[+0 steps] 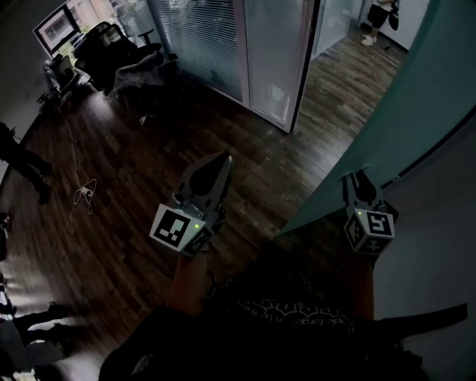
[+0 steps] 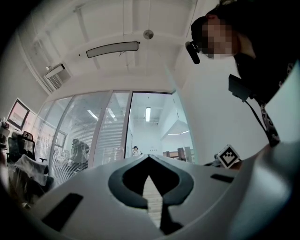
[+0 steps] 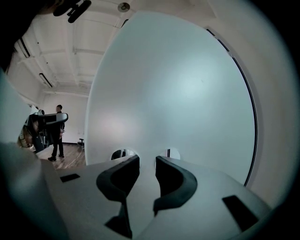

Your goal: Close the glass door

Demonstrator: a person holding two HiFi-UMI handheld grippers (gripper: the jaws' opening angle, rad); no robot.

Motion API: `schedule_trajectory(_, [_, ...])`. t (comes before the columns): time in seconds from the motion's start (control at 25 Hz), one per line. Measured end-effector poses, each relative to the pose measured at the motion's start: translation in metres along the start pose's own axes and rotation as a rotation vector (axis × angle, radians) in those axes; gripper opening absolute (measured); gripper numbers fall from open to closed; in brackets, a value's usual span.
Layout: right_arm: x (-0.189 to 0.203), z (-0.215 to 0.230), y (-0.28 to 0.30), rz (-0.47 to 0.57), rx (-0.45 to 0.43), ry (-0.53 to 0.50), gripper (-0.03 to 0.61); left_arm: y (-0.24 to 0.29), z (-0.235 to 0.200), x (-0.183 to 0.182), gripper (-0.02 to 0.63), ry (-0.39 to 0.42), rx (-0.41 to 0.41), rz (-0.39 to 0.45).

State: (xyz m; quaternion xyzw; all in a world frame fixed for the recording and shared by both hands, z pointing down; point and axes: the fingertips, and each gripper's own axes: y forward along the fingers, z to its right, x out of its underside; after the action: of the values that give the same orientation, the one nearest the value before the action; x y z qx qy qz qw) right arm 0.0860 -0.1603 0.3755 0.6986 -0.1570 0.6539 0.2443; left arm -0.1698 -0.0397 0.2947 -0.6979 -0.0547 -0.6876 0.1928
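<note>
The glass door (image 1: 401,111) is a frosted teal pane that stands swung open at the right of the head view; it fills the right gripper view (image 3: 178,84). My right gripper (image 1: 360,178) points at the pane with its tips right at the glass. Its jaws stand apart (image 3: 147,159) with nothing between them. Two small round dark spots show on the glass just past the tips. My left gripper (image 1: 219,160) hangs in the air over the wooden floor, left of the door and apart from it. Its tips meet (image 2: 149,158) and hold nothing.
The doorway's dark frame (image 1: 301,74) and a glass partition with blinds (image 1: 201,45) stand ahead. Office chairs (image 1: 119,56) and a monitor (image 1: 56,30) are at the far left, with a cable (image 1: 83,192) on the floor. A person (image 1: 379,18) stands beyond the doorway. A white wall (image 1: 446,245) is on the right.
</note>
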Motion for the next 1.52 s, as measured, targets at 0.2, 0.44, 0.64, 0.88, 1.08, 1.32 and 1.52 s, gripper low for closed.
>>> schedule_trajectory(0.2, [-0.005,-0.001,0.019,0.006,0.022,0.000,0.110,0.003,-0.023,-0.001,0.002,0.001,0.015,0.003])
schedule_trajectory(0.44, [-0.010,-0.009,0.051,0.009,0.045,0.014,0.110,0.003,-0.054,0.010,0.002,-0.005,-0.008,0.002])
schedule_trajectory(0.64, [-0.018,-0.009,0.085,0.005,0.061,0.016,0.110,0.014,-0.079,0.023,0.002,0.003,-0.049,-0.008])
schedule_trajectory(0.88, [-0.023,-0.010,0.132,-0.006,0.087,0.014,0.109,0.040,-0.113,0.025,0.002,0.025,-0.102,-0.011])
schedule_trajectory(1.08, [-0.023,-0.008,0.168,-0.004,0.068,0.011,0.108,0.063,-0.136,0.027,0.002,0.041,-0.138,-0.011])
schedule_trajectory(1.32, [-0.031,-0.004,0.214,0.001,0.049,0.010,0.104,0.091,-0.153,0.032,0.002,0.038,-0.152,-0.019])
schedule_trajectory(1.52, [-0.038,0.002,0.247,-0.009,0.062,0.023,0.104,0.110,-0.172,0.033,0.002,0.029,-0.164,-0.022])
